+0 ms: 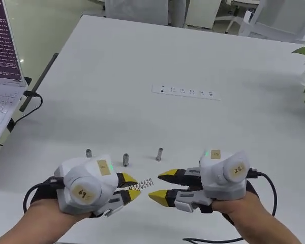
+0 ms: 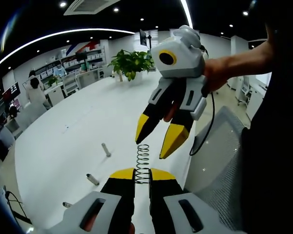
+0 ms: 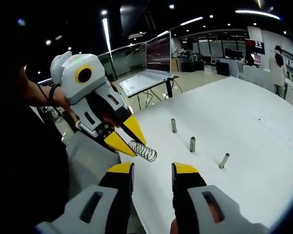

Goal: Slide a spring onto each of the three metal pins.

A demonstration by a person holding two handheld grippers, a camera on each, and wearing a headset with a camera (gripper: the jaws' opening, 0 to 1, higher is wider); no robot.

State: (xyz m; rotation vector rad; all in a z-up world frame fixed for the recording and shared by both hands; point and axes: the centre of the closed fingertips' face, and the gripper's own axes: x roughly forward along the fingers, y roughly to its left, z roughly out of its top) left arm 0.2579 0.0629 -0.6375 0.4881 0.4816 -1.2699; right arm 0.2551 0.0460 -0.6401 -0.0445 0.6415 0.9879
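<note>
Above the near edge of the white table (image 1: 142,61), the left gripper (image 1: 134,187) clamps one end of a spring (image 1: 145,184); the right gripper (image 1: 155,185) faces its free end, jaws parted; three metal pins (image 1: 159,154) stand just beyond.

Your white table (image 1: 142,56) is carrying three upright metal pins (image 1: 126,160) and a power strip (image 1: 185,92).

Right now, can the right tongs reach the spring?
Probably yes. The right tongs are open, and the spring sticks out of the shut left tongs straight toward them, with nothing in between.
</note>
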